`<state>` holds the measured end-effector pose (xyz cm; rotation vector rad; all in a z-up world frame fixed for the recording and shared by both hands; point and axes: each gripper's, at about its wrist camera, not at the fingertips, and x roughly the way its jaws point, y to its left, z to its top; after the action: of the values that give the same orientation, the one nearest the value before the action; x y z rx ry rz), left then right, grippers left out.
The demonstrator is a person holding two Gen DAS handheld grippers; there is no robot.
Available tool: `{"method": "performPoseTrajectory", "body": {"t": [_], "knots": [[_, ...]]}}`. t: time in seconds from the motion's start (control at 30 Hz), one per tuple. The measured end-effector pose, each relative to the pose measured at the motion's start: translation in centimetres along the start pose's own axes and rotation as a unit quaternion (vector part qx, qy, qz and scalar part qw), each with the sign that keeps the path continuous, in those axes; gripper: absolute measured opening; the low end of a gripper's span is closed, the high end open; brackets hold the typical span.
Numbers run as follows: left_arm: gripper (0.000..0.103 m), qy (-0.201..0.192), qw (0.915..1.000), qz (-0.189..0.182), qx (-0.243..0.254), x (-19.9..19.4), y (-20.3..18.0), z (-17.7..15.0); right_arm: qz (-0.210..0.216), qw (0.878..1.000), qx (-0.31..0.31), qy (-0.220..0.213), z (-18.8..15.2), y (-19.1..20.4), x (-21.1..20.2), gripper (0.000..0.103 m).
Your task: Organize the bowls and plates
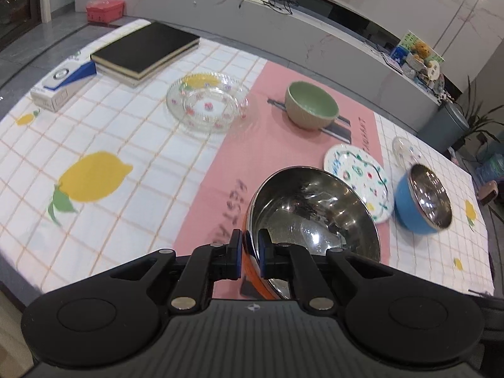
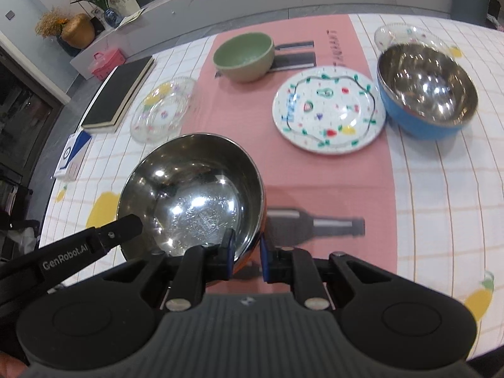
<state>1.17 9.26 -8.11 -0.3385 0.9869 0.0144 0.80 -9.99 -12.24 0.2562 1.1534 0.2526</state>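
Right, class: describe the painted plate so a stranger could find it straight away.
Start at the pink runner down the middle of the checked tablecloth. The painted plate lies on it, between the green bowl and the blue-sided steel bowl. Unlike the clear glass plates, it is opaque white with coloured motifs.

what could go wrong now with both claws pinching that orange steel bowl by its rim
1. The left claw and right claw each grip only a thin bit of the orange steel bowl rim; smooth metal could slip or twist if the hands move unevenly.
2. The bowl hangs tilted, so it may swing and knock the painted plate nearby.
3. The glass plate lies close on the other side and could be clipped.
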Motion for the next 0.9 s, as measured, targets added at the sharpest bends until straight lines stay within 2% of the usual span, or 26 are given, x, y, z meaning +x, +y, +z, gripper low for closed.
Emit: {"method": "performPoseTrajectory", "body": {"t": [0.37,0.6,0.73,0.9], "knots": [[0.011,0.034,0.9993,-0.013,0.001,0.2,0.3,-2.7,-0.013,0.999,-0.003,0.030,-2.0,-1.2,-0.3,0.014],[0.010,0.049,0.9988,0.001,0.008,1.0,0.0,-3.7,-0.025,0.998,0.006,0.052,-2.5,-1.6,0.8,0.013],[0.009,0.059,0.9983,-0.002,-0.005,1.4,0.5,-3.9,-0.026,0.998,0.008,0.055,-2.5,-1.8,1.0,0.012],[0.013,0.064,0.9979,0.004,0.000,1.6,0.2,-3.7,-0.022,0.997,0.007,0.069,-2.6,-1.7,1.4,0.017]]}}
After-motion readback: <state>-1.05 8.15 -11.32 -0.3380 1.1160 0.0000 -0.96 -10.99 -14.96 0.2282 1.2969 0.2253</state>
